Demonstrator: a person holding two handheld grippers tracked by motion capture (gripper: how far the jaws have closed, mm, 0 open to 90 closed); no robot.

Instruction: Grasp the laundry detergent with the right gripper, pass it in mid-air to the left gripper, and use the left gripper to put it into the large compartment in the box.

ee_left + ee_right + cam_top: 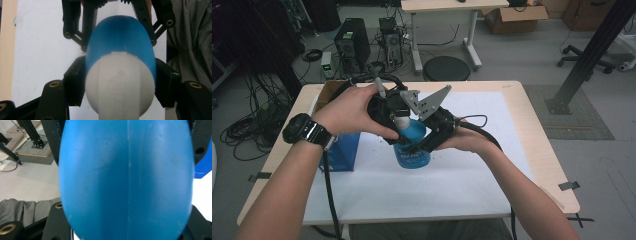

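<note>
- A blue box (343, 152) stands on the white sheet (472, 180) that covers the table (539, 145), at its left side and just left of the hands.
- The left hand (349, 112) holds the left gripper (398, 120) above the middle of the table, tilted down toward the bottle.
- In the left gripper view, the left gripper (120, 82) has its black pads (75, 83) pressed on either side of the white cap (120, 87), pinching it.
- The blue bottle (412, 145) sits at the centre of the sheet, between the two grippers, with its cap end up; whether its base touches the sheet cannot be told.
- The right hand (472, 140) brings the right gripper (434, 132) in from the right, level with the bottle's body.
- In the right gripper view, the blue bottle (127, 180) lies between the jaws of the right gripper (125, 220), which are clamped on its body.
- A black stool (446, 69) stands on the floor beyond the far edge of the table.
</note>
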